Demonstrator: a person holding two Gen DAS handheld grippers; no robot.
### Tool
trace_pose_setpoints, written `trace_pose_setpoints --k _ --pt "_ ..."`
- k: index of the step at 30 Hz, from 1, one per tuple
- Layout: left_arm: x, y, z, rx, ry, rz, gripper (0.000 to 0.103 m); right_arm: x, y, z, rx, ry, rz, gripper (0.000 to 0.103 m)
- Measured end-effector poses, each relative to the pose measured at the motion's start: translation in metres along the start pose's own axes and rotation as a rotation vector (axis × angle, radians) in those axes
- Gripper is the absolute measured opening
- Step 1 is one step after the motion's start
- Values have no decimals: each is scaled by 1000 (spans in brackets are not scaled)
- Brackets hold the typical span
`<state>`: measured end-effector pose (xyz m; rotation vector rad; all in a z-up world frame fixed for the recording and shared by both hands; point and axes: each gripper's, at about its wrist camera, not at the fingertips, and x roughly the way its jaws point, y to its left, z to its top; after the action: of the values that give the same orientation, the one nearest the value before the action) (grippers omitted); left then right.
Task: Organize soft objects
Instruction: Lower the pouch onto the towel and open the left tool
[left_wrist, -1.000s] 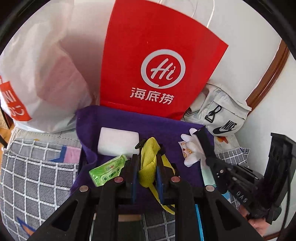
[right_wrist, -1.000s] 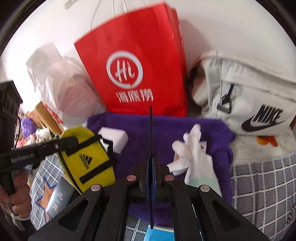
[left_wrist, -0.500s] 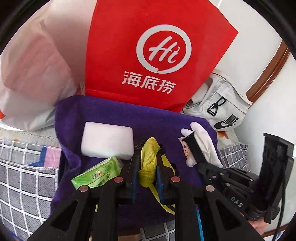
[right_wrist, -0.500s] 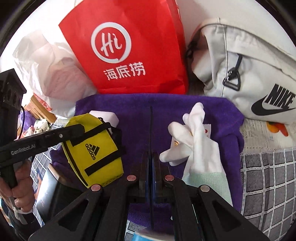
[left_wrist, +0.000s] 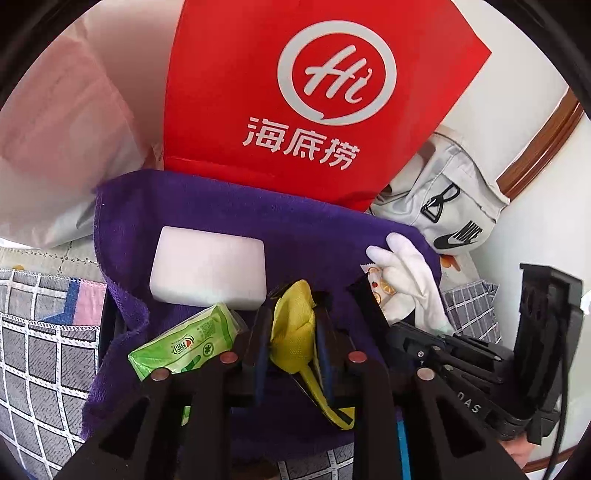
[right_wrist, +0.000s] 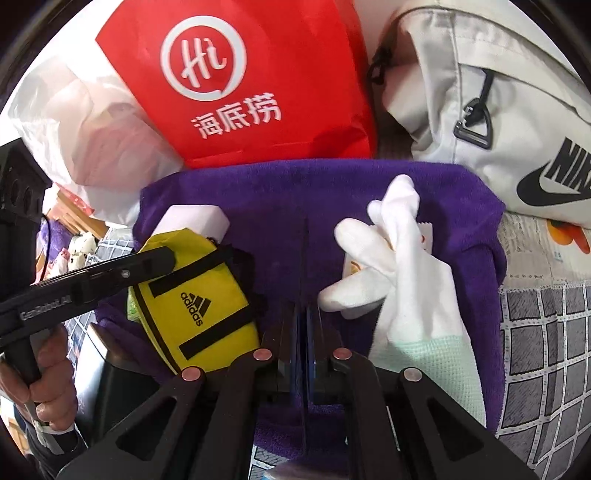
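The yellow pouch (right_wrist: 192, 295) is hanging over the left half of the purple towel (left_wrist: 314, 240), beside the white sponge (left_wrist: 208, 273), the left tool (left_wrist: 291, 325) easing its pinch on it for the set-down, while the right tool (right_wrist: 304, 325) is waiting pressed together, empty.

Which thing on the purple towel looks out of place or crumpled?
The white glove lies twisted, fingers crossed, on a small printed packet. The yellow pouch hangs bunched between the left gripper fingers.
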<state>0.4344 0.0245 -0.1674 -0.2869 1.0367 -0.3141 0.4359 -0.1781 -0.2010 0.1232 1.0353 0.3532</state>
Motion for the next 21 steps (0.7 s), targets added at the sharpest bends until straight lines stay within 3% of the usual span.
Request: trace_pose_setpoints --k 2,7,11,16,21 --pt "-3 1 0 -3 -13 3 40 1 0 1 4 0 -2 7" --pt "-12 2 2 6 -36 22 50 0 6 2 -19 -12 -14 11" --pt "-19 3 3 10 -43 36 51 -8 9 2 -39 -42 -35 18" --pt "-30 0 3 19 -43 60 51 -29 14 1 -63 -102 -77 37" --pt "-53 -9 -4 44 -77 117 52 -54 26 -12 -53 -131 -26 45"
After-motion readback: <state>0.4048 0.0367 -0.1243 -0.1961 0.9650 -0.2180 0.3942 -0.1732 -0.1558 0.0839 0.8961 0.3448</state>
